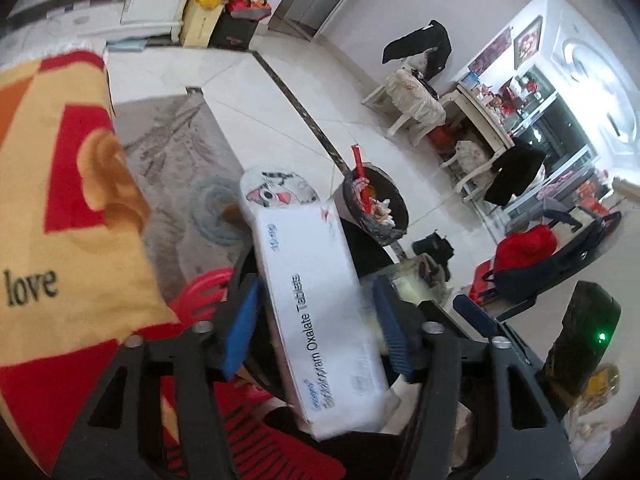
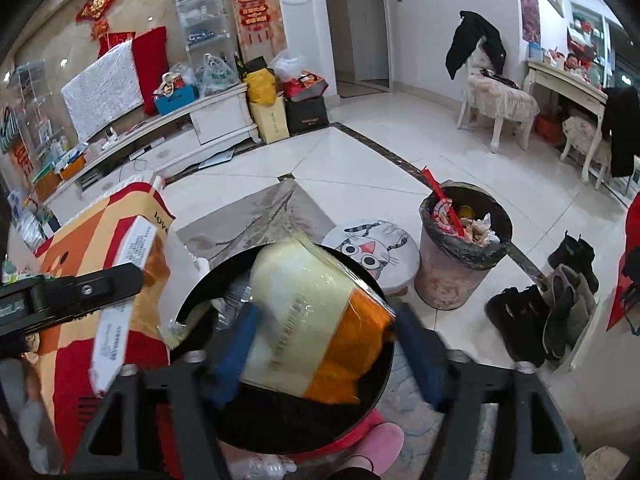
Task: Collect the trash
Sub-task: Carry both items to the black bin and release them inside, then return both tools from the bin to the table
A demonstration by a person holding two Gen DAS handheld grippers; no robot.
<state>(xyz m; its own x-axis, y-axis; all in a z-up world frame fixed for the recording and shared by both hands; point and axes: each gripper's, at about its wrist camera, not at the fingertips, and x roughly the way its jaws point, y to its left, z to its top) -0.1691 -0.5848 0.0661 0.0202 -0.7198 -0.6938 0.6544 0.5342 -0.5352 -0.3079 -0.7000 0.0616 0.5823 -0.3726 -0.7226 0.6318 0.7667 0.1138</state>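
A white tablet box [image 1: 320, 320] lies tilted between the blue pads [image 1: 240, 328] of my left gripper [image 1: 316, 332]. The jaws stand open with small gaps at both sides of the box. Under it is the round black bin [image 1: 368, 248]. My right gripper [image 2: 326, 354] is open too, with a cream and orange plastic packet [image 2: 316, 320] loose between its fingers, over the same black bin [image 2: 288, 420]. The right wrist view also has the left gripper's arm [image 2: 80, 288] and the white box [image 2: 120, 292] at the bin's left.
A second bin lined with a dark bag [image 2: 464, 248] stands full beyond a cat-print stool [image 2: 372, 248]. A red and orange cushion [image 1: 60, 200] is close on the left. Boots [image 2: 552, 304] line the right, and a pink slipper [image 2: 376, 444] is near the bin.
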